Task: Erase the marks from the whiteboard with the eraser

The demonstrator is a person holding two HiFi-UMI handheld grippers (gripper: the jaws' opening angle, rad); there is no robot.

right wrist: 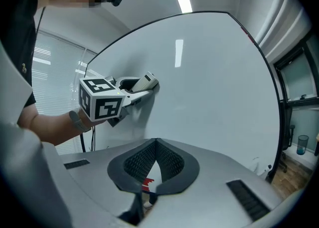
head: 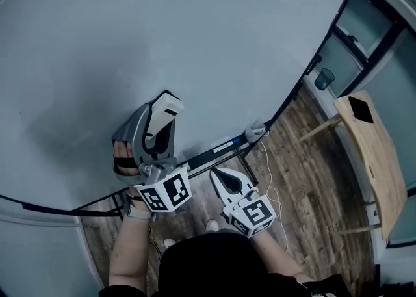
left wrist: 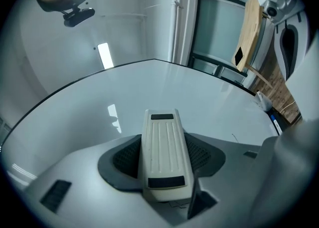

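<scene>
Whiteboard (head: 195,42) fills most of the head view, standing upright in front of the person, with its tray ledge (head: 209,154) running along the bottom edge above a wood floor. Its surface looks almost clean; only one faint thin stroke (left wrist: 233,137) shows, in the left gripper view, low on the board and to the right of the eraser.

The left gripper (head: 159,117) is raised to the lower part of the board, just above the ledge. Its jaws are clamped on the sides of the eraser (left wrist: 164,154), whose ribbed white back faces the camera. The felt side therefore appears to be turned to the board and at or very near its surface. This grip looks meant to let the person push the pad flat and sweep it sideways, likely toward that remaining stroke.

The right gripper (right wrist: 156,144) hangs lower, near the ledge and apart from the board. Its jaw tips meet and there is nothing between them. It seems simply parked out of the way, since one tool is enough for wiping.
</scene>
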